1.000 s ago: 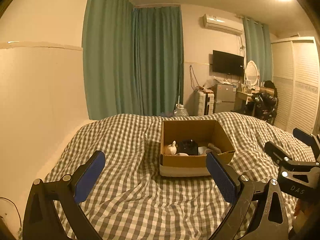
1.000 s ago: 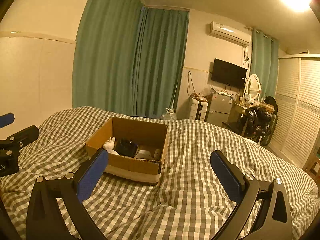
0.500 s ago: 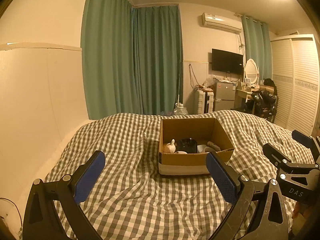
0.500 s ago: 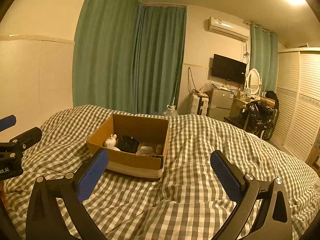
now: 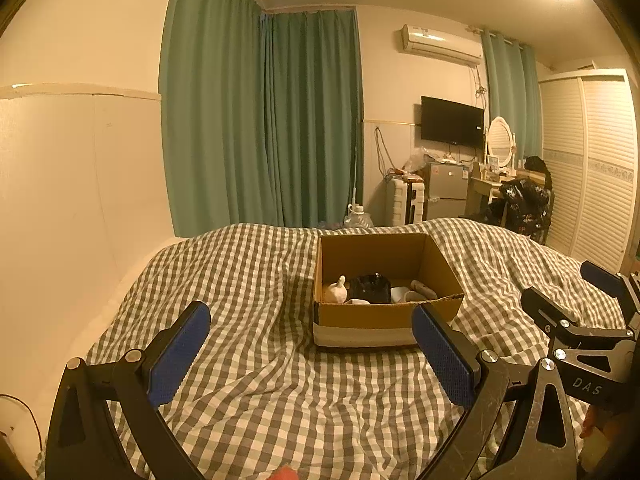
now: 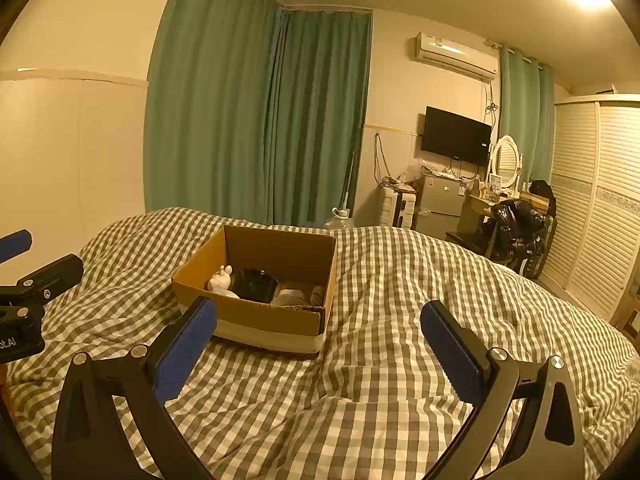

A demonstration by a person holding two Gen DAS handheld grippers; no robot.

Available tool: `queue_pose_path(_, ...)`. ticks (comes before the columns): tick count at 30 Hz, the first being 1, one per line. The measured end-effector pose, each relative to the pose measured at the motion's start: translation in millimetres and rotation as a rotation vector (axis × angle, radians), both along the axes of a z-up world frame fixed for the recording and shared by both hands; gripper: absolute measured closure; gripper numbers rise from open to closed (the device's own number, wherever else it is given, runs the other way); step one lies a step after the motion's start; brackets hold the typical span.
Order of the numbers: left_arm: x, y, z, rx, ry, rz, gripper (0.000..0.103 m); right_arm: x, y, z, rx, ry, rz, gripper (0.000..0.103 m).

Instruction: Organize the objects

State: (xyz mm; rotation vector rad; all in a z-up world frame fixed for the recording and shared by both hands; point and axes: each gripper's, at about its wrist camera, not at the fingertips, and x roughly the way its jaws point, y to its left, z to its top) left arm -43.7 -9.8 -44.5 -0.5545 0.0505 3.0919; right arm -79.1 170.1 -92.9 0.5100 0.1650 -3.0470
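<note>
An open cardboard box [image 5: 376,318] sits on a bed with a grey-and-white checked cover [image 5: 260,380]; it also shows in the right wrist view [image 6: 276,320]. Inside lie a white rabbit figure [image 5: 335,290], a black bowl-like object [image 5: 370,287], a white cup [image 5: 400,294] and a grey item [image 5: 423,289]. My left gripper [image 5: 310,354] is open and empty, short of the box. My right gripper [image 6: 318,350] is open and empty, in front of the box's near right corner. Each gripper shows at the edge of the other's view.
Green curtains [image 5: 264,128] hang behind the bed. A wall panel [image 5: 60,208] runs along the left side. A small fridge [image 5: 446,190], a TV [image 5: 452,122], a dressing table with a mirror [image 5: 502,142] and a white wardrobe [image 5: 596,168] stand at the far right.
Both grippers have risen and drawn back slightly, so the box sits a little lower and further off in both views. Both stay open and empty.
</note>
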Motion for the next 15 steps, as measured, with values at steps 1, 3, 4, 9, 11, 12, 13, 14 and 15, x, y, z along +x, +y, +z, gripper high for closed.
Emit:
queue_pose_path(1, 0.0, -0.3, -0.4, 0.001, 0.003, 0.001, 0.000, 0.6, 0.0, -0.5, 0.000, 0.000, 0.001, 0.001)
queue_pose_path(3, 0.4, -0.1, -0.7, 0.003, 0.005, 0.002, 0.000, 0.9, -0.3, -0.6, 0.002, 0.001, 0.000, 0.001)
queue_pose_path(4, 0.4, 0.0, -0.9, 0.004, 0.005, 0.002, 0.000, 1.3, -0.1, -0.5, 0.002, 0.002, 0.001, 0.001)
queue_pose_path(9, 1.5, 1.5, -1.6, -0.007, 0.009, 0.004, 0.000, 2.2, 1.3, 0.1, -0.004, 0.001, 0.002, 0.001)
queue_pose_path(11, 1.2, 2.1, -2.4, -0.008, 0.008, 0.003, 0.000, 2.6, 1.9, 0.6, -0.004, 0.001, 0.001, 0.001)
queue_pose_path(12, 1.1, 2.0, -2.7, -0.009, 0.008, 0.003, 0.000, 3.0, 2.3, 1.0, -0.006, 0.001, 0.000, 0.001)
queue_pose_path(13, 1.2, 2.2, -2.7, -0.009, 0.007, 0.003, 0.000, 3.4, 2.6, 1.0, -0.008, 0.001, 0.000, 0.001)
queue_pose_path(14, 1.2, 2.1, -3.1, -0.009, 0.006, 0.003, 0.000, 3.2, 2.4, 1.5, -0.008, 0.001, 0.000, 0.001)
queue_pose_path(15, 1.2, 2.2, -2.9, -0.009, 0.006, 0.003, 0.000, 3.3, 2.6, 1.7, -0.008, 0.000, -0.001, 0.001)
